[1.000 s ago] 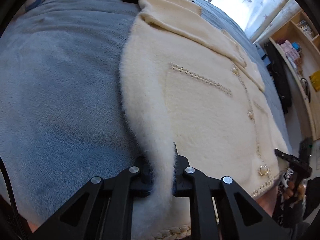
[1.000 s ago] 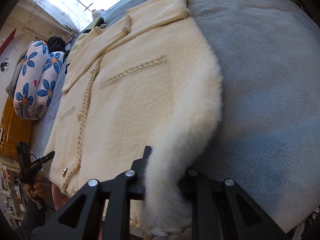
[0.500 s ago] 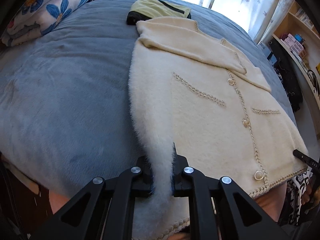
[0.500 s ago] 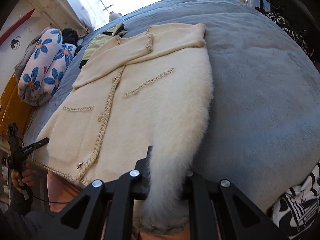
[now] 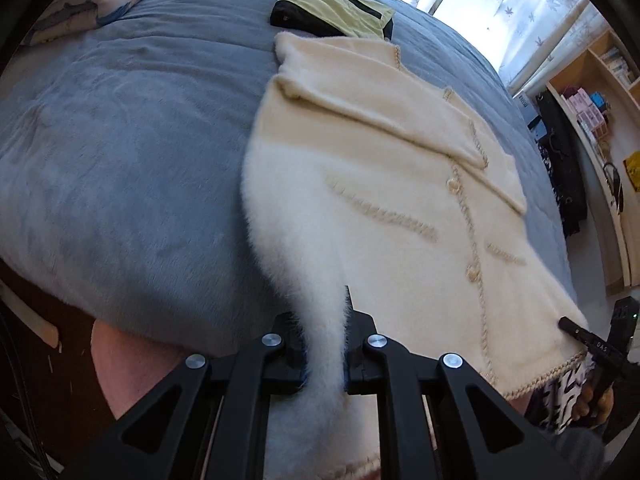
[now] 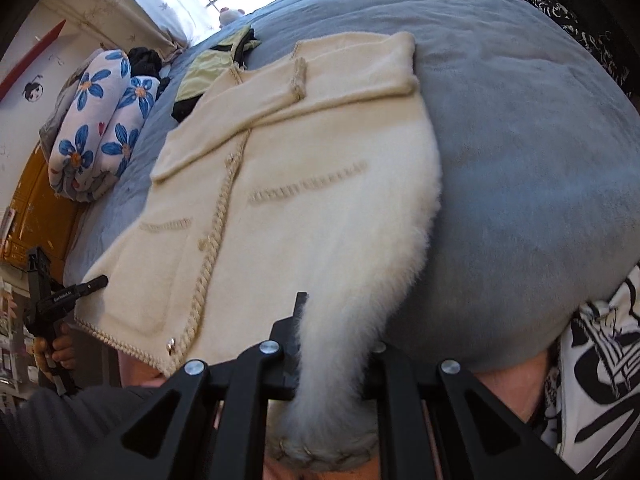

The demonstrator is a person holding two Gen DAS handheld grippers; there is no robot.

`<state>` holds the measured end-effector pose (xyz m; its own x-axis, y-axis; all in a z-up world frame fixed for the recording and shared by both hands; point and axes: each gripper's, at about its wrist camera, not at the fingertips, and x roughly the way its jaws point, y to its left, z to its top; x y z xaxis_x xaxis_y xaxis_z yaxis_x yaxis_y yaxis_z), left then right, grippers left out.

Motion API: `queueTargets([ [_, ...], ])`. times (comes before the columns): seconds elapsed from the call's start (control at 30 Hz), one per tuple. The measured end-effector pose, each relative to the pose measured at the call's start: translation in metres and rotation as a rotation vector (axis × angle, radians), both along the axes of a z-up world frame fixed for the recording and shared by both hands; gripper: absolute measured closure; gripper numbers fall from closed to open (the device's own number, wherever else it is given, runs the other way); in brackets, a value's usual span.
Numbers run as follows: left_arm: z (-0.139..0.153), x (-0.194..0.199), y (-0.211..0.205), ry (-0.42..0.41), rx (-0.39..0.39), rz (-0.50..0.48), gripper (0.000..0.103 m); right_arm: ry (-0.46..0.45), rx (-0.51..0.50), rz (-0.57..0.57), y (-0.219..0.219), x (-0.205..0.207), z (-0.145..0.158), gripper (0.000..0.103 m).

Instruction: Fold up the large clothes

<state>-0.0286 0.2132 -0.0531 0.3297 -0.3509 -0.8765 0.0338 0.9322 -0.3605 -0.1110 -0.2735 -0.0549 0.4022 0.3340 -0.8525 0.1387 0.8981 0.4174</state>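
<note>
Lifted since a second ago, both lower corners of the cream cardigan point(image 5: 392, 208) now hang higher off the grey-blue blanket point(image 5: 120, 152), and more of the bed shows past the garment's collar in both views, while its upper part lies flat on the blanket, front up, buttons and braided trim showing. My left gripper point(image 5: 325, 340) is clamped on the fuzzy edge of the cardigan at one hem corner, the fabric pinched into a narrow strand between the pads; my right gripper point(image 6: 334, 344) is closed the same way on the opposite hem corner, with a thicker bunch of fluff squeezed between its pads and the braided hem drooping below them. Just beyond the collar lies a yellow-green and black garment point(image 5: 336, 10), touching or nearly touching the cardigan's top edge. From the left view I see a wooden shelf unit point(image 5: 600, 120) and sheer curtains point(image 5: 520, 4) to the side, plus my other gripper at the far hem corner. Only the right view shows the rolled floral bedding point(image 6: 100, 128) at the blanket's far side, an orange-brown cabinet point(image 6: 32, 216) beside it, and black-and-white patterned cloth point(image 6: 592, 368) near the bed's edge.
</note>
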Motion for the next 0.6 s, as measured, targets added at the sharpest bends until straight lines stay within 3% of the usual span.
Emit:
queueTargets([
  [0.13, 0.02, 0.042, -0.009, -0.04, -0.052, -0.003, 0.094, -0.042, 0.021, -0.014, -0.006, 0.047, 0.02, 0.092],
  [0.33, 0.033, 0.154, -0.029, -0.074, -0.061, 0.014, 0.094, -0.076, 0.051, -0.079, -0.025, 0.154, 0.038, 0.092],
  [0.47, 0.028, 0.24, -0.037, -0.097, -0.042, 0.055, 0.092, -0.09, 0.053, -0.149, -0.05, 0.235, 0.03, 0.091],
  [0.6, 0.002, 0.311, -0.038, -0.051, -0.024, 0.108, 0.083, -0.045, 0.067, -0.233, -0.074, 0.308, 0.0, 0.079],
])
